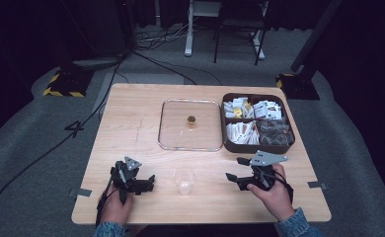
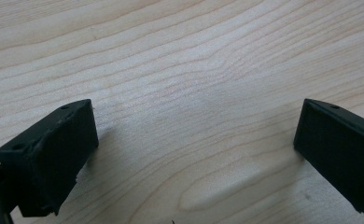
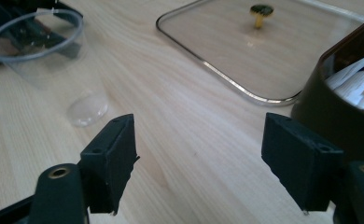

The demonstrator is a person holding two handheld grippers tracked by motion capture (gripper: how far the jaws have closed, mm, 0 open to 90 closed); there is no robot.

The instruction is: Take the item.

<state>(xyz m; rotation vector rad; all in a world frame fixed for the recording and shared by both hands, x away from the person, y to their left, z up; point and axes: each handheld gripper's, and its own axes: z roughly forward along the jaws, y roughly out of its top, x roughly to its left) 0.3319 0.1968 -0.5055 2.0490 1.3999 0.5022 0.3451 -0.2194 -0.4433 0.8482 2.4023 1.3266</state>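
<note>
With both claws open and empty, the right claw hovers beside the box of packets while the cup stands between it and the left claw, so picking a packet likely comes next.

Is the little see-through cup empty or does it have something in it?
Empty. The clear plastic cup stands upright on the table, and you can see straight through its wall and bottom to the wood, with nothing inside.
</note>
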